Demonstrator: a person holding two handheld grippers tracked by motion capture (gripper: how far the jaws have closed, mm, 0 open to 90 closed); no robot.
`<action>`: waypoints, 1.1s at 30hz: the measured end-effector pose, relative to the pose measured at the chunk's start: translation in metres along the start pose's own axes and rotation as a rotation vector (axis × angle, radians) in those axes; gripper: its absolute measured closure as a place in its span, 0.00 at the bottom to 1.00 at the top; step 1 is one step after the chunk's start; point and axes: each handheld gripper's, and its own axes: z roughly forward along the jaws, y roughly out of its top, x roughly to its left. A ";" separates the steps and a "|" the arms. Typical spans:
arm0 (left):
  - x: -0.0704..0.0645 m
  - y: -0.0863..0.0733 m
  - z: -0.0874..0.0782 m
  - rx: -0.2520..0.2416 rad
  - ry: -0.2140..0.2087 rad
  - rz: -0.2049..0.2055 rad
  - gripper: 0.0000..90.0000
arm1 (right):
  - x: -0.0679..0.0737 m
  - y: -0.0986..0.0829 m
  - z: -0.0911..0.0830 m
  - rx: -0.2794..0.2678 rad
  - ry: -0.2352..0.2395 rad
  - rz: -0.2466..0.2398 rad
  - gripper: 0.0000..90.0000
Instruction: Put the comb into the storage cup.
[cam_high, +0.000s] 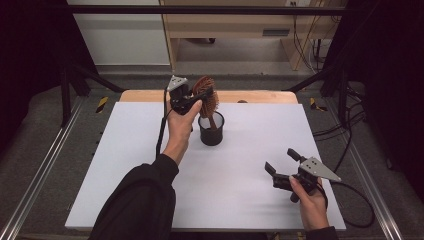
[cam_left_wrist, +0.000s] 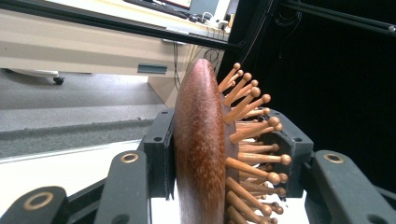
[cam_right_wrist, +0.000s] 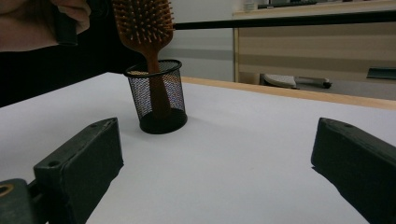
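Note:
A brown wooden hairbrush (cam_high: 206, 97) stands handle-down in a black mesh cup (cam_high: 211, 129) near the middle back of the white table (cam_high: 125, 165). My left gripper (cam_high: 200, 96) is shut on the brush's head; in the left gripper view the hairbrush (cam_left_wrist: 201, 149) sits edge-on between the jaws, wooden pins pointing right. In the right gripper view the hairbrush (cam_right_wrist: 144, 28) rises out of the mesh cup (cam_right_wrist: 159, 95), which tilts slightly. My right gripper (cam_high: 280, 161) rests open near the front right of the table, nothing between its jaws.
Beyond the white sheet a wooden table edge (cam_high: 250, 96) shows at the back. A metal frame and cables (cam_high: 350, 130) flank the table on the right. A wooden bench (cam_high: 235, 25) stands behind.

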 end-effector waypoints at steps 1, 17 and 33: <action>0.000 0.000 0.000 0.000 0.002 0.001 0.56 | 0.000 0.000 0.000 -0.001 0.001 0.002 0.03; -0.001 -0.006 0.004 0.011 0.006 0.001 0.56 | 0.000 0.001 0.000 -0.007 0.003 0.006 0.03; -0.004 -0.009 0.007 0.007 0.005 -0.007 0.56 | 0.001 0.001 -0.001 -0.008 0.006 0.008 0.03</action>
